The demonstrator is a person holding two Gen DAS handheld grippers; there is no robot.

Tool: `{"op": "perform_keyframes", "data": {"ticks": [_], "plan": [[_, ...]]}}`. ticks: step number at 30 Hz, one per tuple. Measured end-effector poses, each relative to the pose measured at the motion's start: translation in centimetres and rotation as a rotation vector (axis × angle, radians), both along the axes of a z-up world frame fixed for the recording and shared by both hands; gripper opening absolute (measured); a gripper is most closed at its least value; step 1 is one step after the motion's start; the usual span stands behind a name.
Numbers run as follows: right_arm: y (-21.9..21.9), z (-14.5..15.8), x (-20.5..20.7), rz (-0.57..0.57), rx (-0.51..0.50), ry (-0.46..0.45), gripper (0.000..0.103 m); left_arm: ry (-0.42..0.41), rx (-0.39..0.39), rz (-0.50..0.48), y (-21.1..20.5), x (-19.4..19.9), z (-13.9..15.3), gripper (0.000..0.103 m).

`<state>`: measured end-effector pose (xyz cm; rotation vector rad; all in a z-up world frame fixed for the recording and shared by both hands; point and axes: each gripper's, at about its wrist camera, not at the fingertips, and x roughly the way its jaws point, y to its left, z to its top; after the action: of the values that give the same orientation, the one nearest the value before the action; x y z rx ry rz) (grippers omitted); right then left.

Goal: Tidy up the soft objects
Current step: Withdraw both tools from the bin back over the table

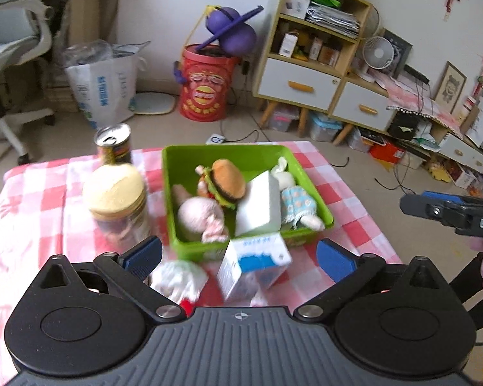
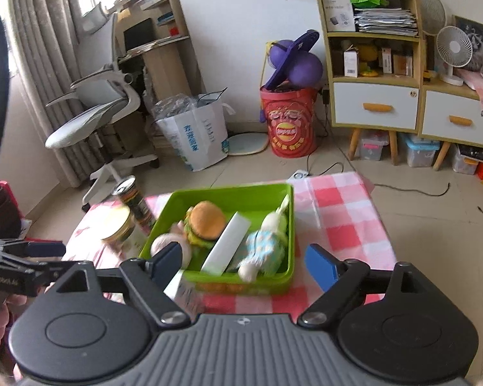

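A green bin (image 1: 174,173) on the checked cloth holds a burger plush (image 1: 228,178), a pink plush (image 1: 199,215), a white foam block (image 1: 259,204) and a bunny in a blue dress (image 1: 298,204). My left gripper (image 1: 238,257) is open above the bin's near side, pads touching nothing. Below it on the cloth lie a blue-and-white carton (image 1: 254,263) and a white-and-red soft toy (image 1: 180,278). In the right wrist view my right gripper (image 2: 244,263) is open over the bin's (image 2: 228,189) near wall, in front of the bunny (image 2: 267,244) and foam block (image 2: 227,246), holding nothing.
A jar with a yellow lid (image 1: 116,193) and a dark can (image 1: 112,143) stand left of the bin. The table's checked cloth (image 1: 347,199) ends just behind the bin. On the floor beyond are a red drum (image 1: 206,87), a white sack (image 1: 103,87) and a shelf unit (image 1: 306,64).
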<state>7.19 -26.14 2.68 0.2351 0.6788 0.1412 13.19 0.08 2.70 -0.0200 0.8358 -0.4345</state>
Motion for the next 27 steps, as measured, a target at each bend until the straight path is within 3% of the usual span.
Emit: {"op": "perform_keyframes", "data": {"ticks": [12, 27], "plan": [[3.3, -2.2, -5.9, 0.041, -0.038, 0.013, 0.064, -0.003, -0.01, 0.09, 2.9, -5.7, -3.6, 0.098], [7.5, -5.6, -8.2, 0.112, -0.104, 0.042, 0.064, -0.036, -0.036, 0.147, 4.6, -7.4, -5.4, 0.098]]}}
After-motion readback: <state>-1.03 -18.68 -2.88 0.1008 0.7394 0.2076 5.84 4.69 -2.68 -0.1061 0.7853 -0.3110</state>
